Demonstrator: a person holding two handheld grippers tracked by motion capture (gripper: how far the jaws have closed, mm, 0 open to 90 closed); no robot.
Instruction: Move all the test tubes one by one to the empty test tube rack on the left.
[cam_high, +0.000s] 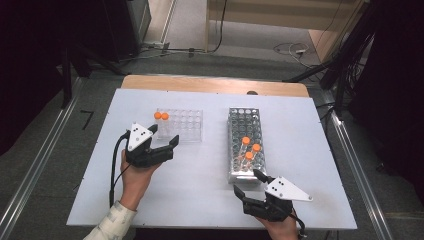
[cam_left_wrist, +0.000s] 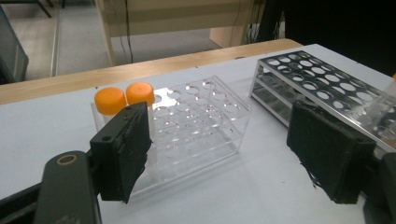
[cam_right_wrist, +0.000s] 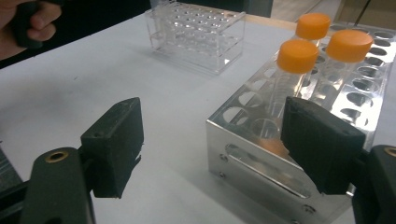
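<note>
A clear plastic rack (cam_high: 180, 125) (cam_left_wrist: 196, 121) stands left of centre on the white table, with two orange-capped tubes (cam_high: 161, 116) (cam_left_wrist: 110, 100) at its far left corner. To its right is a metal rack (cam_high: 245, 135) (cam_right_wrist: 261, 154) holding three orange-capped tubes (cam_high: 250, 148) (cam_right_wrist: 297, 56) near its front end. My left gripper (cam_high: 165, 134) (cam_left_wrist: 224, 154) is open just in front of the clear rack, with nothing between its jaws. My right gripper (cam_high: 247, 181) (cam_right_wrist: 217, 144) is open at the metal rack's near end, its jaws bare.
The white table top (cam_high: 200, 190) ends in a wooden strip (cam_high: 215, 85) at the far edge. Aluminium rails (cam_high: 355, 165) run along both sides of the table. Cables lie on the floor (cam_high: 290, 50) beyond. The hand holding the left gripper (cam_right_wrist: 28, 23) appears in the right gripper view.
</note>
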